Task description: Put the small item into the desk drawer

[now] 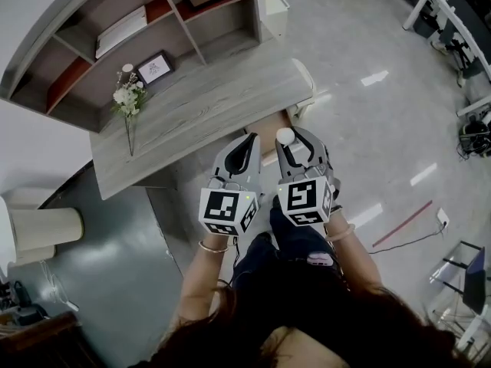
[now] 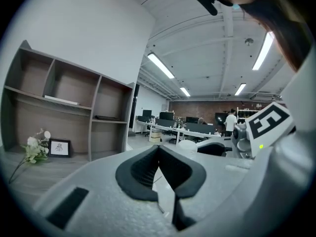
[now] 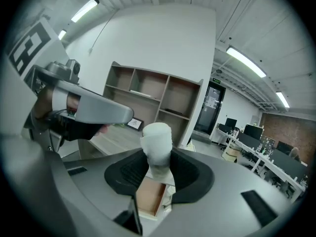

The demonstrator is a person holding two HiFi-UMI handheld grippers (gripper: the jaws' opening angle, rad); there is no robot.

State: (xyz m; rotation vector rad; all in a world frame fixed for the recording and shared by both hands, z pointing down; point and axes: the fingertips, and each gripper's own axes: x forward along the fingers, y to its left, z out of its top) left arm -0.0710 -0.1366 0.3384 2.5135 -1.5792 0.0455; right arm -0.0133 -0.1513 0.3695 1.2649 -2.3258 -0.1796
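Observation:
My right gripper (image 1: 287, 146) is shut on a small white item (image 1: 285, 136) with a rounded top; in the right gripper view the item (image 3: 157, 138) stands upright between the dark pads (image 3: 126, 174). Below and beyond it shows the brown inside of the open desk drawer (image 3: 149, 197), which in the head view sits under the desk's near edge between the grippers, drawer (image 1: 266, 138). My left gripper (image 1: 247, 147) hangs beside the right one, its jaws meeting at the tips with nothing in them, left gripper (image 2: 159, 154).
The grey wooden desk (image 1: 199, 112) carries a vase of white flowers (image 1: 126, 98) and a small framed picture (image 1: 155, 67). A shelf unit (image 1: 130, 29) stands behind it. Office desks (image 2: 173, 127) and a person stand far off. The glossy floor (image 1: 368, 129) lies to the right.

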